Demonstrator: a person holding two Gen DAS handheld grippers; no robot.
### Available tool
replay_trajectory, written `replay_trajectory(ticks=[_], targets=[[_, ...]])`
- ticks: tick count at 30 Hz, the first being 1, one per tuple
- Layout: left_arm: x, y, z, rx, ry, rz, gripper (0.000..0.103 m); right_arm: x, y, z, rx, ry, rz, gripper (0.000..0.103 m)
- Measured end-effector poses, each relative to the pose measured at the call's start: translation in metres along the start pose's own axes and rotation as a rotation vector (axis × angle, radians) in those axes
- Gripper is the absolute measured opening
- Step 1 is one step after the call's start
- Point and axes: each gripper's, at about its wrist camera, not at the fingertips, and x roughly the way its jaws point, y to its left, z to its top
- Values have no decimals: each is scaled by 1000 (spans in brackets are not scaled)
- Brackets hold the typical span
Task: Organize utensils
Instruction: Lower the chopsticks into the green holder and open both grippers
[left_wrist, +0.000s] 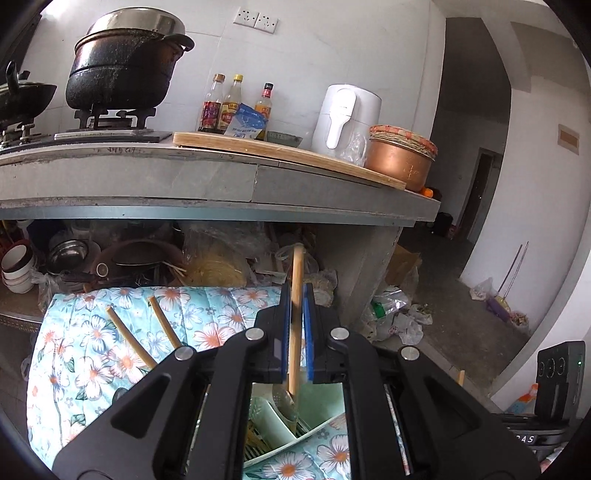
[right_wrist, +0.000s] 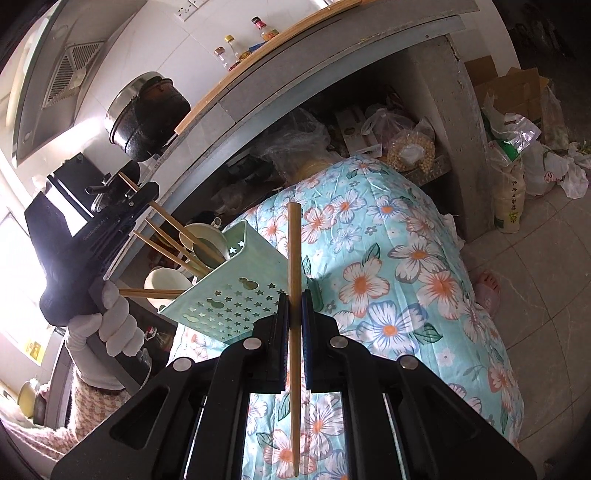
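Evidently each tool (left_wrist: 297, 295) (right_wrist: 294, 306) pinches, probably, a chopstick (left_wrist: 295, 332) (right_wrist: 294, 258).

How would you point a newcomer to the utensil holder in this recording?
Start at the floral quilt spread below the grey counter. On its left edge, the utensil holder is a mint-green plastic box, tilted, its wall punched with star and gourd cutouts. Chopsticks stick out of its top; nothing else nearby is perforated.

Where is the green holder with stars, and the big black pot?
green holder (right_wrist: 221, 295), right wrist view, on its star-holed side wall
big black pot (left_wrist: 118, 74), left wrist view, on its dark side
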Motion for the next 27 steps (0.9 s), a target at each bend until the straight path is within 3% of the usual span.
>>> replay_trajectory(ticks=[3,8,13,21,25,27], targets=[[-8,6,-1,-24,-21,-18,23,-2,4,2,-15,-7,-5,7],[-28,10,-2,-39,-56,-43,39,-13,22,18,-74,-47,-10,7],[-55,11,-11,-24,-51,-100,58,-35,56,56,-182,-153,-2,7],[-103,3,-59,93,9,-187,75,-45,116,122,-328,-326,79,7],[-107,4,-90,109,85,-147,76,-26,137,140,-377,-358,100,7],[-103,9,-102,70,128,-135,76,-9,145,144,-407,-363,84,7]])
